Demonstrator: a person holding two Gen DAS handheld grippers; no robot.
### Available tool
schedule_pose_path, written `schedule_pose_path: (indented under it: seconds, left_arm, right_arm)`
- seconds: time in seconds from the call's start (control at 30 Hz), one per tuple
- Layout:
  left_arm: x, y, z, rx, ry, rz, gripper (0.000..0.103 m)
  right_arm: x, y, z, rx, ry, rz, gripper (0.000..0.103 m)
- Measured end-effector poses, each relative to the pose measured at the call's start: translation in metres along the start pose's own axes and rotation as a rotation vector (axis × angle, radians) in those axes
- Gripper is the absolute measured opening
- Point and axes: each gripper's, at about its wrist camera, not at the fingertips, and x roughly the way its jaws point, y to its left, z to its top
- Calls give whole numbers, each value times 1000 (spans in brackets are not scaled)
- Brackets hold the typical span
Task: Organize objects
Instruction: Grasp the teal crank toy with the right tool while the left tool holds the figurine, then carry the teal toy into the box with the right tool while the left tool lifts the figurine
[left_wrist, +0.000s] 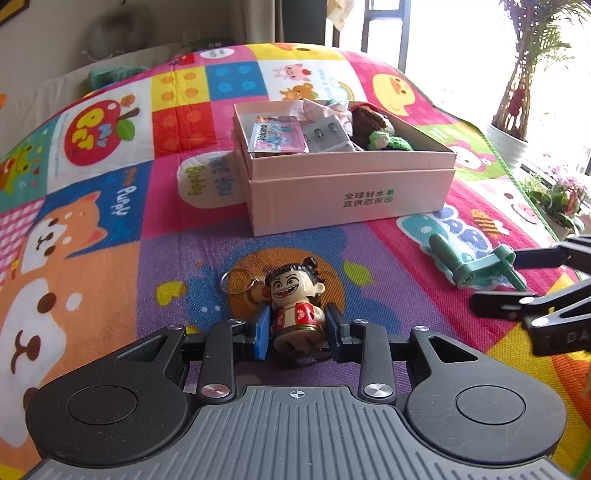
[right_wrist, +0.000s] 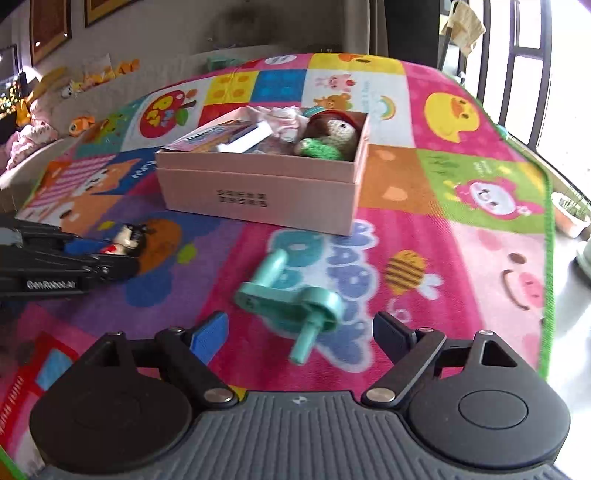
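Two loose items sit on the play mat (left_wrist: 110, 295) in front of the pink box (left_wrist: 351, 192): a figurine keychain (left_wrist: 295, 299) and a teal plastic handle (right_wrist: 291, 299). The left gripper (left_wrist: 297, 330) has its blue pads on either side of the figurine's body, closed to a narrow gap and apparently gripping it; the key ring trails to the left on the mat. The handle lies just ahead of the right gripper (right_wrist: 299, 336), between its wide-open fingers, touching neither, long axis running diagonally up-left toward the box. The right hand is clearly nearer to it. The box, straight ahead, is already partly filled.
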Motion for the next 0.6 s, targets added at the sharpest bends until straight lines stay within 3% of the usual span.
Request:
schedule_pose_path:
  seconds: [0.17, 0.33, 0.6]
  left_arm:
    - [0, -1, 0, -4, 1, 3, 34]
    - [1, -1, 3, -19, 14, 8, 35]
    - [11, 1, 15, -66, 32, 21, 35]
  right_arm:
    - [16, 22, 6, -16, -11, -32, 87]
    - [20, 30, 11, -41, -17, -40, 71]
    - [20, 29, 9, -39, -29, -39, 71]
